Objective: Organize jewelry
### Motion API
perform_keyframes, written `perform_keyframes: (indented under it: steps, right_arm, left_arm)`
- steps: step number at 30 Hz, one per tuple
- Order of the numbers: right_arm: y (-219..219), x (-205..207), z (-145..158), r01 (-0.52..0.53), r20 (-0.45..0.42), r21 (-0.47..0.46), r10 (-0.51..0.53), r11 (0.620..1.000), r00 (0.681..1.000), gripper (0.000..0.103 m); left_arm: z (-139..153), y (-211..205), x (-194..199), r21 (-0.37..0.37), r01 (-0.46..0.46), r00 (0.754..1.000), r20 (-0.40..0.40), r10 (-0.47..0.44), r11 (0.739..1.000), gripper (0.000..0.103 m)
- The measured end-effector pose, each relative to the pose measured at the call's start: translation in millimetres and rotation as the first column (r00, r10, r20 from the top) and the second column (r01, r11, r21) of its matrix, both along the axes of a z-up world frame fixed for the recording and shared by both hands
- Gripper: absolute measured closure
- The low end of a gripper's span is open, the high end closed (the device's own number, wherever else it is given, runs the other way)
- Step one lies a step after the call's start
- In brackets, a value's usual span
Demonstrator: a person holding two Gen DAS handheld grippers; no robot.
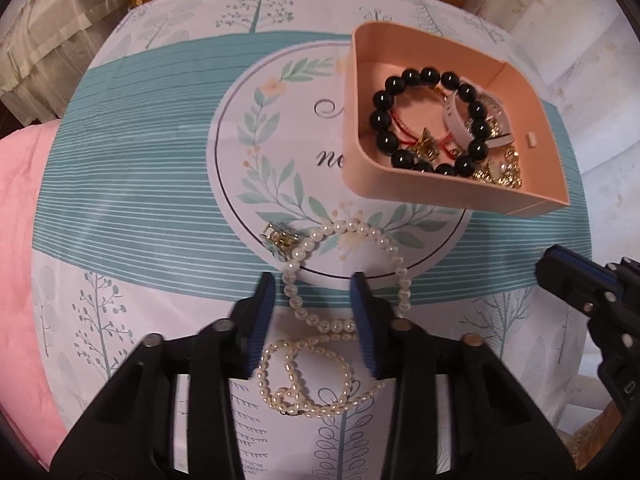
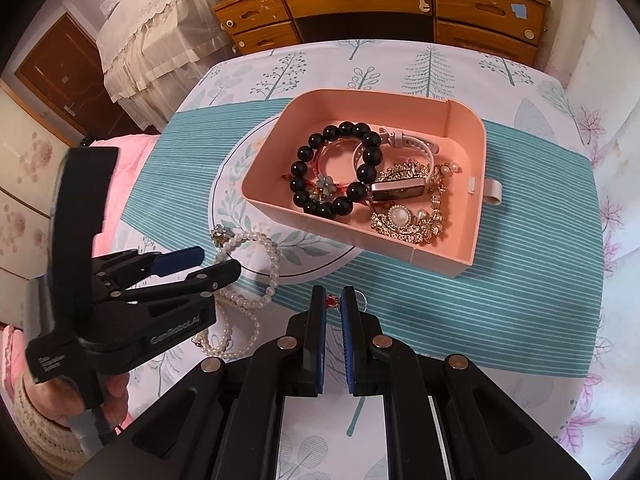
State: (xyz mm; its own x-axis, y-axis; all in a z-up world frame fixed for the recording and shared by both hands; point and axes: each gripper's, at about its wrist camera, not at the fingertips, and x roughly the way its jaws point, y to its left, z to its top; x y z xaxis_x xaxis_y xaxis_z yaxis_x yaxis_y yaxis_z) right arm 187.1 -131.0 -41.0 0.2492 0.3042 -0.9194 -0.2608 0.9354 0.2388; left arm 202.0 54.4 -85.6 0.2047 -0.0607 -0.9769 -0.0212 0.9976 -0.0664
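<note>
A pearl necklace [image 1: 298, 304] lies looped on the patterned cloth, a small flower clasp [image 1: 280, 240] at its far end. My left gripper [image 1: 314, 286] points down over it, jaws apart, a pearl strand running between the fingers without the pads pressing on it. A pink box [image 1: 440, 196] at the right holds a black bead bracelet [image 1: 384, 100], a red cord and gold pieces. In the right wrist view my right gripper [image 2: 333, 300] is shut on a small red trinket [image 2: 332, 303], near the pink box [image 2: 360, 236]. The left gripper [image 2: 220, 262] stands over the pearl necklace [image 2: 272, 268].
A wooden chest of drawers [image 2: 360, 0] stands behind the table. Pink bedding [image 1: 20, 200] lies to the left, and lace-covered furniture [image 2: 152, 32] stands at the back left. The box also holds a white-strapped watch [image 2: 394, 190] and a gold brooch [image 2: 400, 216].
</note>
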Motion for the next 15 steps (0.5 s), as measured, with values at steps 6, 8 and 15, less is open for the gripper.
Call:
perform_keyframes:
  steps: [6, 8, 15]
  right_arm:
    - [-0.9, -0.2, 1.1, 0.005, 0.002, 0.003, -0.005, 1.000, 1.000, 0.096]
    - [-1.7, -0.1, 1.9, 0.008, 0.003, 0.005, -0.008, 1.000, 1.000, 0.096]
    - [-5.1, -1.6, 4.2, 0.016, 0.002, 0.018, -0.016, 1.000, 1.000, 0.096]
  left_arm:
    - [-13.9, -10.5, 11.2, 0.035, 0.034, 0.999, -0.023, -0.033, 0.999, 0.080]
    - [-14.9, -11.1, 12.6, 0.040, 0.032, 0.999, -0.024, -0.031, 0.999, 0.080]
    - [-10.6, -6.0, 7.7, 0.004, -0.003, 1.000, 0.018, 0.003, 1.000, 0.098]
